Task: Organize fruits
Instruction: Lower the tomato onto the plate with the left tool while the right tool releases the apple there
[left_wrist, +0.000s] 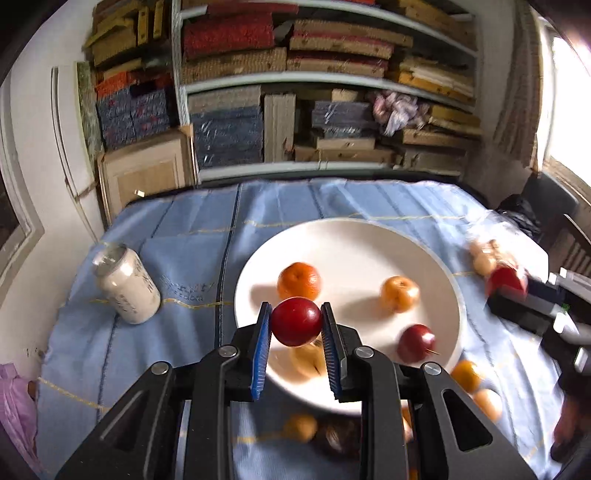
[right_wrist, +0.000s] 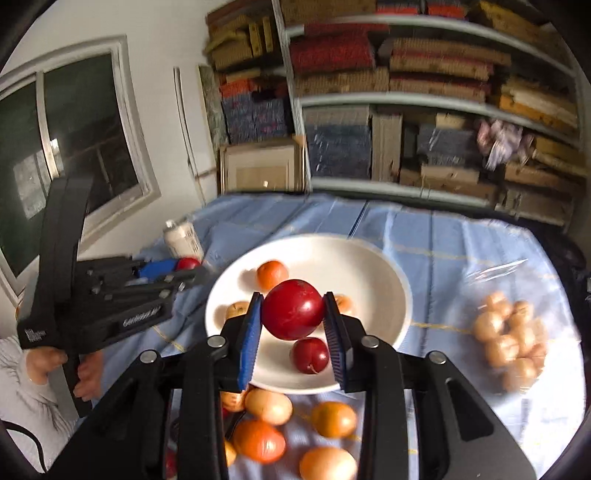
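above the white plate (left_wrist: 424, 251), left gripper (left_wrist: 296, 321) clamped on a smooth round red plum (left_wrist: 296, 320), right gripper (right_wrist: 293, 310) clamped on another red plum (right_wrist: 293, 309). likely to slip from ribbed blue pads (left_wrist: 261, 339), or roll off the shallow glossy plate if dropped.

Left gripper (left_wrist: 296, 321): tilted downward, blue-padded jaws clamped on a red plum (left_wrist: 296, 320) at the tips, plum held in the air. Right gripper (right_wrist: 293, 314): also angled down, jaws pressed against both sides of a bigger red plum (right_wrist: 293, 309), lifted as well. From the right wrist view the left gripper sits off to the left, the person's hand (right_wrist: 51, 365) wrapped round its handle, pale sleeve (right_wrist: 22, 398) at the wrist.
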